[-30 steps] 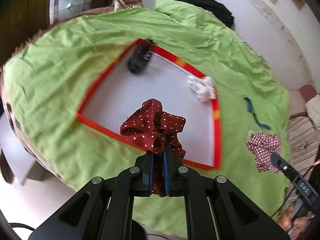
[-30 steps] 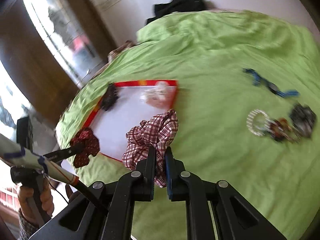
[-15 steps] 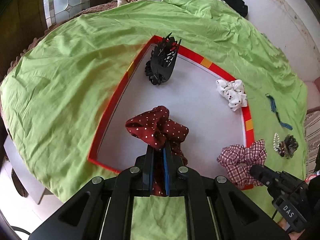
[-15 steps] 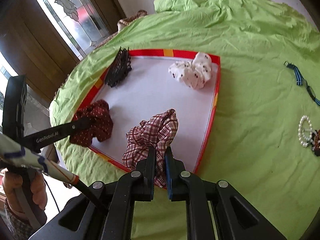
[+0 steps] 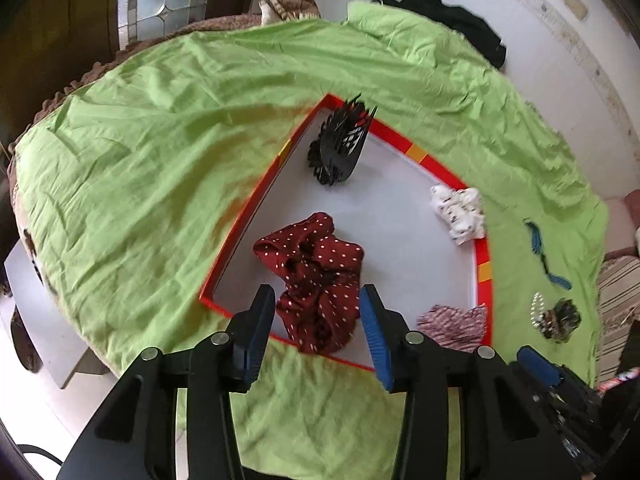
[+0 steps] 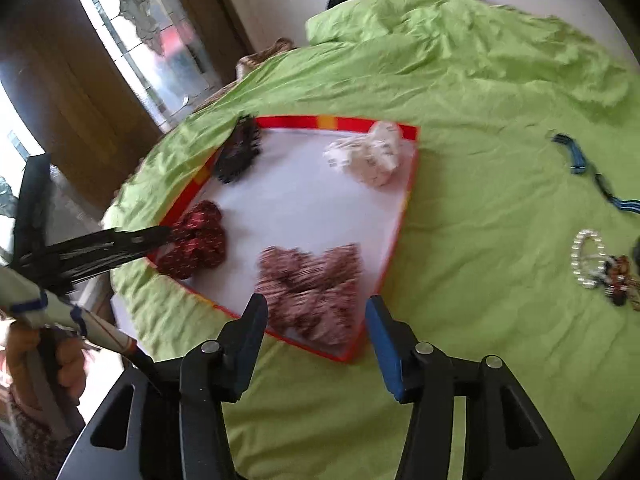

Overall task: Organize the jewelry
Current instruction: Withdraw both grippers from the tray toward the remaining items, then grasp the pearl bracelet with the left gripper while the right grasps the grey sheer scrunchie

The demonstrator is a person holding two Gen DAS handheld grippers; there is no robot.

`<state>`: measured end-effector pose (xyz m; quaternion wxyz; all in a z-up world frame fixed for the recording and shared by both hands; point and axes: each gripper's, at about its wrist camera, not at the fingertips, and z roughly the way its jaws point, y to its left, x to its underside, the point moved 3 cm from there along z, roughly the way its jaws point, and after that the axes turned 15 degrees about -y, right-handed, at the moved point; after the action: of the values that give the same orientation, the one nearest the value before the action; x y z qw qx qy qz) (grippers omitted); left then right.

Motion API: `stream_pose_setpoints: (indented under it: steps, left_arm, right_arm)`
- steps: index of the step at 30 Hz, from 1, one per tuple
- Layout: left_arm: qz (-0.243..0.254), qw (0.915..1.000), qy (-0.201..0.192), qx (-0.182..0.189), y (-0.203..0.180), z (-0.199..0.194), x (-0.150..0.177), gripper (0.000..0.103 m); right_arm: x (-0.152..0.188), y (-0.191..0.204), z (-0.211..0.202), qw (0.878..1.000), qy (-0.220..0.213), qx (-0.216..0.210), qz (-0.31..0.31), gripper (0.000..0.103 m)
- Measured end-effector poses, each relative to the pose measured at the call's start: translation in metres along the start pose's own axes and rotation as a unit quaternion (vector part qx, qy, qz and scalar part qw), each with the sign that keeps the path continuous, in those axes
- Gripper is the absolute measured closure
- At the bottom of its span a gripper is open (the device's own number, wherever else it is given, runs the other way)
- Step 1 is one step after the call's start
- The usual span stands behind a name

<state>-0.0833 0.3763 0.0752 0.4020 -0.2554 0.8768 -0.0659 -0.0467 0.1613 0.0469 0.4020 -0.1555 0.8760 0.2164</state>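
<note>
**Dotted maroon and checked scrunchies lay between parted jaws**

Maroon fabric with white dots, a scrunchie (image 5: 316,276), lay at the near corner of the red-rimmed white tray (image 5: 483,256), spilling a little over its front edge. The left gripper (image 5: 318,330) stood over it, jaws opening, pads clear of the cloth on both sides. Beside it, at the tray's other near corner, the red-and-white checked scrunchie (image 6: 312,292) lay between the right gripper's (image 6: 316,338) jaws, which were opening too, neither pad pressing it. Farther in, a white scrunchie (image 5: 458,214) rested against the tray's right rim, and a black claw clip (image 5: 340,144) sat in the far corner. Off the tray, on the green sheet (image 5: 140,168), lay a pearl bracelet (image 6: 586,258) touching a brown clip (image 6: 620,276), and beyond them a blue strap (image 6: 576,158).
</note>
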Motion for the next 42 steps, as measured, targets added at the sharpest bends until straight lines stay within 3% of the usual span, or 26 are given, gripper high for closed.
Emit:
stream_pose_setpoints:
  steps: [4,8,11,18,22,24,26,27,34,42]
  left_arm:
    - [-0.002,0.9999,-0.013,0.006,-0.006,-0.015,0.005,0.060]
    - [0.008,0.9998,-0.016,0.013,-0.015,-0.025,0.009,0.059]
    - [0.011,0.9996,-0.018,0.017,-0.020,-0.030,0.012,0.059]
    - [0.021,0.9993,-0.022,0.023,-0.033,-0.038,0.018,0.059]
    - [0.038,0.9988,-0.020,0.023,-0.047,-0.042,0.026,0.059]
    - [0.046,0.9984,-0.022,0.024,-0.053,-0.045,0.030,0.059]
    - [0.060,0.9976,-0.024,0.024,-0.064,-0.049,0.034,0.059]
    - [0.067,0.9972,-0.024,0.025,-0.070,-0.050,0.036,0.058]
    - [0.116,0.9922,-0.013,0.044,-0.121,-0.054,0.055,0.056]
    - [0.174,0.9807,0.024,0.086,-0.197,-0.049,0.091,0.056]
  right_arm:
    - [0.010,-0.013,0.014,0.999,0.024,0.030,0.000,0.053]
    - [0.023,-0.018,0.031,0.998,0.058,0.026,0.005,0.091]
    - [0.028,-0.018,0.028,0.998,0.057,0.021,0.020,0.092]
    - [0.046,0.003,0.012,0.997,0.072,0.009,0.010,0.089]
    - [0.046,0.005,0.002,0.998,0.057,0.003,0.003,0.086]
    - [0.045,-0.001,-0.010,0.999,0.044,-0.010,0.019,0.064]
    - [0.044,-0.010,-0.026,1.000,0.022,-0.001,0.020,0.052]
    - [0.044,-0.012,-0.031,1.000,0.015,0.004,0.019,0.052]
    - [0.055,-0.088,-0.085,0.996,-0.023,0.069,0.047,0.052]
    - [0.087,-0.203,-0.153,0.977,-0.057,0.156,0.136,0.050]
